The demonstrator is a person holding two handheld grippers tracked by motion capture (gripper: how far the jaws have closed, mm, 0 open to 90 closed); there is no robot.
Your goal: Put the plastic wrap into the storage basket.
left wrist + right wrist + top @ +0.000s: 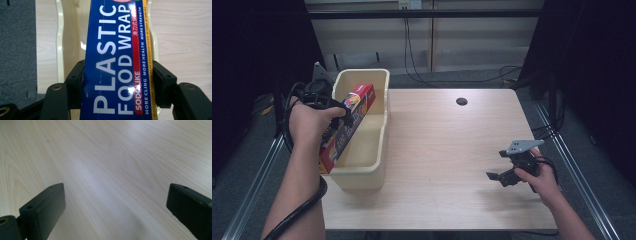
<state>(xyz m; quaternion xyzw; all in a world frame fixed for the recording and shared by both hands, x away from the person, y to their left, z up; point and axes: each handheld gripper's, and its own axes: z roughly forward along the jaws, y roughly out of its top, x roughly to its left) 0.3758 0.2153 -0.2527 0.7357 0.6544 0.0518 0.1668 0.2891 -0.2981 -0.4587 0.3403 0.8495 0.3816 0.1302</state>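
Note:
A long blue and red box of plastic food wrap hangs tilted over a cream plastic bin, its far end above the bin's back wall. My left gripper is shut on the box around its middle. In the left gripper view the black jaws press both long sides of the food wrap box, with the bin below it. My right gripper rests low over the table near the front right, open, with nothing between its jaws. The right gripper view has my right gripper over bare wood.
The bin stands at the table's left edge. A dark round hole marks the tabletop at the back. Metal rails run along both sides of the table, and cables lie on the floor behind it.

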